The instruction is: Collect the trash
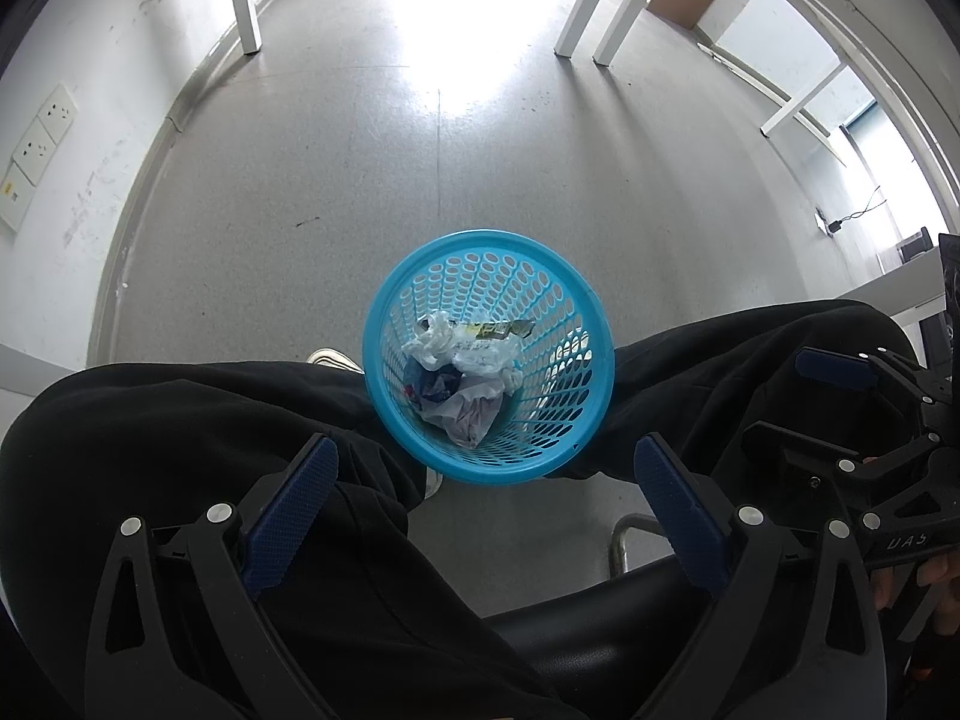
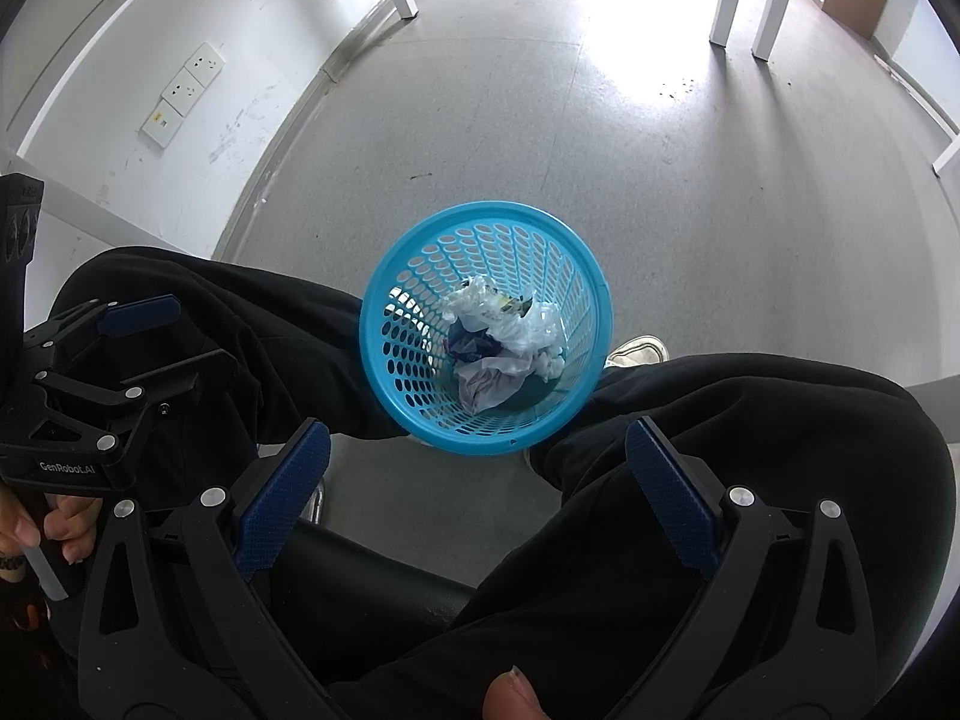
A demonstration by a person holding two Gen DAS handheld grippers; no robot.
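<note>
A blue perforated plastic trash basket [image 1: 591,324] stands on the floor between the seated person's knees; it also shows in the right wrist view [image 2: 414,324]. Crumpled white and bluish wrappers and bags [image 1: 465,381] lie at its bottom, also seen in the right wrist view [image 2: 504,348]. My left gripper [image 1: 486,474] is open and empty, held above the lap just short of the basket. My right gripper [image 2: 477,459] is open and empty in the same stance. Each gripper appears at the edge of the other's view: the right one [image 1: 804,396] and the left one [image 2: 180,336].
The person's black-trousered legs [image 1: 180,420] flank the basket, with a white shoe [image 2: 639,351] beside it. A black chair seat [image 1: 576,636] is below. White table legs [image 1: 246,0] stand farther off on the grey floor; a wall with sockets [image 2: 183,87] is at left.
</note>
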